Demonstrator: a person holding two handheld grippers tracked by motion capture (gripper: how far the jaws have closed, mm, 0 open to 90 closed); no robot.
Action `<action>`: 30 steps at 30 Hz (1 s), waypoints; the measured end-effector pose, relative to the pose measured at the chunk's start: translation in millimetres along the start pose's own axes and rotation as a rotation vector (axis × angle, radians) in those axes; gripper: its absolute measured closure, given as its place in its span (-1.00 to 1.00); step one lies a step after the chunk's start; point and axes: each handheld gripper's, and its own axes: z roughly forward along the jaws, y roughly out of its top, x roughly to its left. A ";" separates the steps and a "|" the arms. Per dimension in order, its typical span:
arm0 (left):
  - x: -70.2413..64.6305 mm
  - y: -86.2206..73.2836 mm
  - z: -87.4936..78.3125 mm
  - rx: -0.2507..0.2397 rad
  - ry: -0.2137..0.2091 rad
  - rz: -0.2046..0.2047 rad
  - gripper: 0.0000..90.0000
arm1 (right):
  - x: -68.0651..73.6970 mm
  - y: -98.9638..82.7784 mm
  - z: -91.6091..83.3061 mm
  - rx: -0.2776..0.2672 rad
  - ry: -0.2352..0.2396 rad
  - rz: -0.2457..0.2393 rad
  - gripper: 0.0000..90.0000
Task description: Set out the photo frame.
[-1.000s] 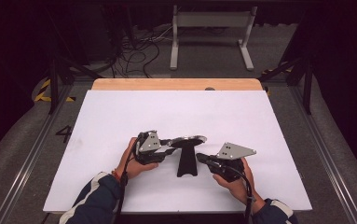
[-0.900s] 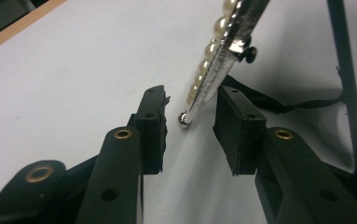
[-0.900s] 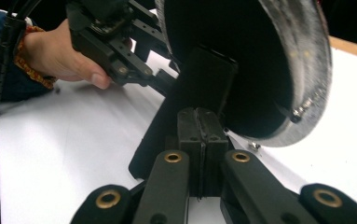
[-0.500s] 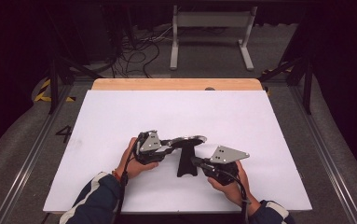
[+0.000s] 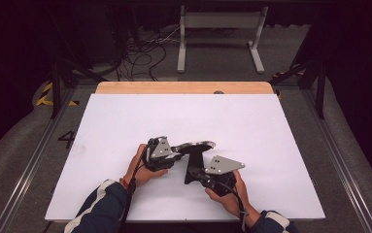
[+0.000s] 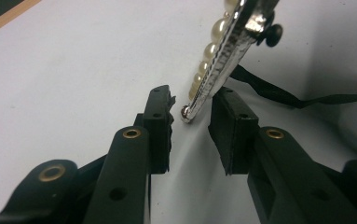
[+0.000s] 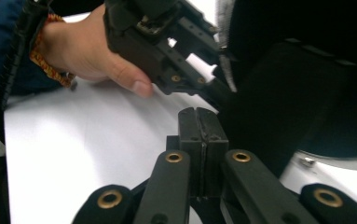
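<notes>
I've got a claw in each hand, both low over the white table (image 5: 271, 126), near its front edge, a bit left of ctr. The thing I'm working on is a black stand (image 5: 193, 167) w/ a pearl-and-silver piece (image 5: 195, 145) across its top; it sits btwn my two claws, closer to the front edge than the back. In the left gripper view that piece (image 6: 223, 44) hangs tilted, a row of pearls along a shiny metal bar, its rounded tip down in the gap btwn my left gripper (image 6: 192, 123) pads. The jaws have just been closing and now stand narrow, but there's still daylight on both sides of the tip: near, not clamped. A thin black cord (image 6: 278, 93) trails over the table behind it. From above, my left gripper (image 5: 176, 154) points right toward the stand's top. My right gripper (image 5: 198, 171) comes in from the right, nose up against the stand's lower part; whether it touches I can't tell. In the right gripper view its pads (image 7: 198, 140) are pressed flat together, nothing btwn them, w/ the dark stand (image 7: 283, 93) just beside them and my left hand (image 7: 87, 51) farther off.
</notes>
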 end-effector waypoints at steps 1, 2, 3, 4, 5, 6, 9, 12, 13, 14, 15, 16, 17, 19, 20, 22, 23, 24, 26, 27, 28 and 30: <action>-0.8 0.4 0.9 -0.003 -0.001 0.000 0.56 | 4.3 0.3 3.6 0.008 -0.010 -0.004 1.00; -1.6 1.1 1.3 0.006 0.008 0.008 0.57 | 7.3 0.2 6.6 0.013 -0.012 -0.007 1.00; -2.5 1.7 2.0 0.010 0.008 0.011 0.58 | 11.3 -0.3 10.2 0.021 -0.012 -0.011 1.00; -3.6 2.3 2.3 0.018 0.013 0.015 0.60 | 14.7 -0.9 12.9 0.030 -0.022 -0.017 1.00; -4.6 2.9 3.0 0.019 0.017 0.022 0.63 | 17.8 -1.6 15.5 0.041 -0.029 -0.019 1.00; -6.2 3.5 3.6 0.023 0.020 0.026 0.67 | 20.5 -2.1 17.8 0.049 -0.034 -0.022 1.00; -7.1 3.4 3.4 0.026 0.029 0.027 0.68 | 26.7 -3.0 22.9 0.063 -0.078 -0.023 1.00; -7.2 3.1 3.0 0.029 0.029 0.026 0.70 | 28.6 -3.9 26.6 0.069 -0.109 -0.012 1.00; -7.3 3.2 3.0 0.029 0.028 0.027 0.70 | 28.6 -4.3 28.6 0.075 -0.115 -0.006 1.00; -7.3 3.2 3.0 0.030 0.028 0.027 0.70 | 28.6 -4.7 29.5 0.081 -0.119 -0.002 1.00; -7.2 3.1 2.8 0.031 0.028 0.027 0.70 | 28.4 -5.4 30.5 0.087 -0.126 0.006 1.00; -7.0 3.0 2.6 0.032 0.028 0.027 0.71 | 27.6 -6.2 30.9 0.089 -0.127 0.016 1.00; -6.9 3.1 2.2 0.036 0.028 0.029 0.71 | 26.9 -6.6 30.8 0.088 -0.120 0.026 1.00; -8.7 4.0 1.2 0.054 0.047 0.036 0.72 | 24.7 -7.5 28.5 0.085 -0.115 0.041 1.00; -8.7 4.0 1.2 0.054 0.047 0.036 0.72 | 24.7 -7.5 28.5 0.085 -0.115 0.041 1.00; -8.3 3.4 0.2 0.057 0.055 0.037 0.73 | 23.4 -7.8 25.9 0.085 -0.117 0.046 1.00; -8.5 3.2 0.0 0.059 0.057 0.036 0.74 | 22.9 -7.9 25.3 0.087 -0.121 0.048 1.00; -8.8 3.1 -0.3 0.062 0.061 0.037 0.74 | 22.9 -7.9 25.3 0.089 -0.123 0.048 1.00; -9.1 2.9 -0.8 0.067 0.066 0.036 0.74 | 23.8 -8.0 25.5 0.095 -0.130 0.039 1.00; -9.4 2.7 -0.7 0.068 0.069 0.036 0.75 | 24.3 -8.0 25.5 0.096 -0.130 0.040 1.00; -9.5 2.6 -0.7 0.068 0.069 0.036 0.75 | 24.5 -8.2 25.6 0.094 -0.129 0.037 1.00; -9.5 2.6 -0.7 0.068 0.070 0.036 0.75 | 25.4 -8.3 26.1 0.090 -0.120 0.043 0.99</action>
